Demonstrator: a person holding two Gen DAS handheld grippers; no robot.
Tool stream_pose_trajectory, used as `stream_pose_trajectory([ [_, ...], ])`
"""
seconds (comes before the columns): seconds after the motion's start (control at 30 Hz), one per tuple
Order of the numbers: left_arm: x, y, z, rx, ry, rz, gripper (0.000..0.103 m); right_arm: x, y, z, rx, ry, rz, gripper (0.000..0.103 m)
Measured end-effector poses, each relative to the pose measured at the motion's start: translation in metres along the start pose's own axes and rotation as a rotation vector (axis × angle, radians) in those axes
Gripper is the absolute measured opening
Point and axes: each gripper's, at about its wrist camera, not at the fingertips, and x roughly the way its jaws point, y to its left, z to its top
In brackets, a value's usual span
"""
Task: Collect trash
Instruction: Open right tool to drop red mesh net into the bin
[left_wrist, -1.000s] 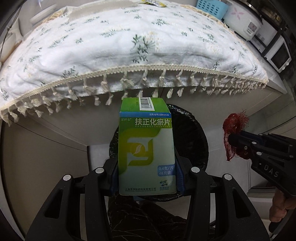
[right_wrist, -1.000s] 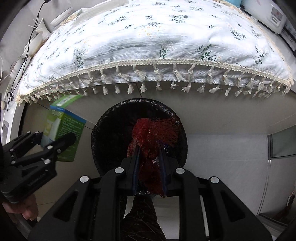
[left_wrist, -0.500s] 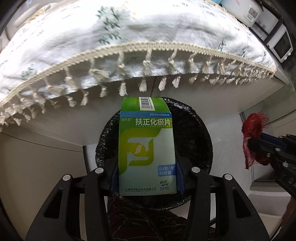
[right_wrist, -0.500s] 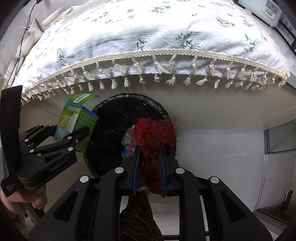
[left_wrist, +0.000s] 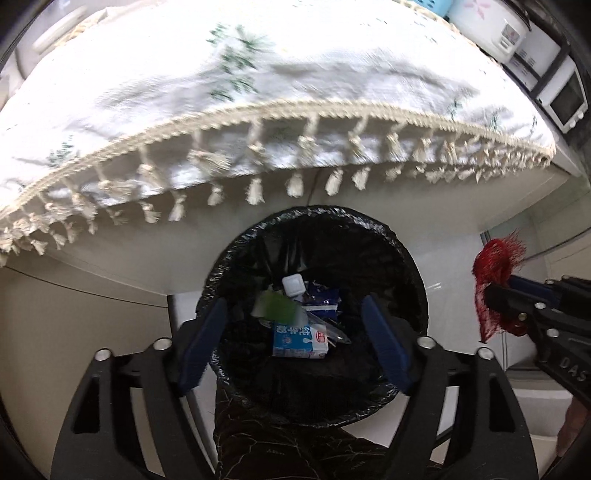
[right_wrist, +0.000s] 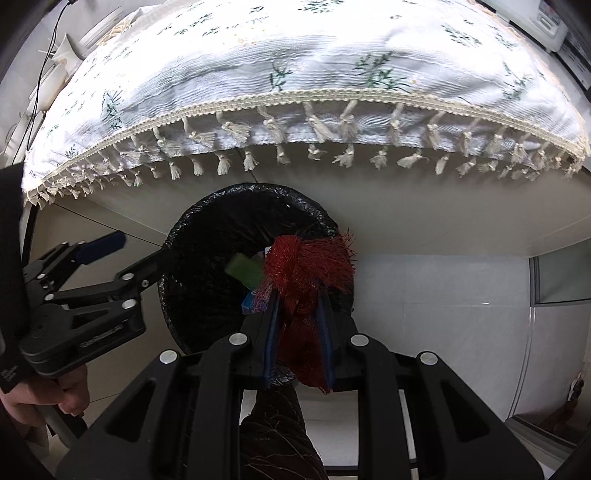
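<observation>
Left wrist view: the left gripper (left_wrist: 291, 343), its jaws just spread wide, has let go of the green medicine box (left_wrist: 275, 308), now a blur inside the black-lined trash bin (left_wrist: 402, 258). At 3 o'clock, the right gripper (right_wrist: 299, 328) stays clamped on red mesh netting (right_wrist: 306, 266).

- Tablecloth (left_wrist: 229, 110), upper frame – white woven cloth w/ green sprig print, matt, cream braid edge and knotted tassels.
- Bin liner (left_wrist: 399, 236), centre – black plastic film, crinkled, glossy.
- Net bag (right_wrist: 306, 273), centre of right wrist view – red plastic mesh, frayed.
- Carton (left_wrist: 299, 341) in bin – blue/white coated card, smooth.
- Left gripper (left_wrist: 295, 332) – matt black plastic, blue pads, shiny metal screws.
</observation>
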Motion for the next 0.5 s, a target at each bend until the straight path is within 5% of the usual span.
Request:
stream_pose_trajectory([
  [0.13,-0.012,0.014,0.001,-0.031,-0.024,0.005,0.091,0.006,0.010,0.005,-0.015,-0.002,0.013,0.018],
  [0.5,-0.035,0.054,-0.005,-0.125,-0.081,0.018,0.097,0.023,0.049,0.020,-0.078,0.007,0.013,0.018],
])
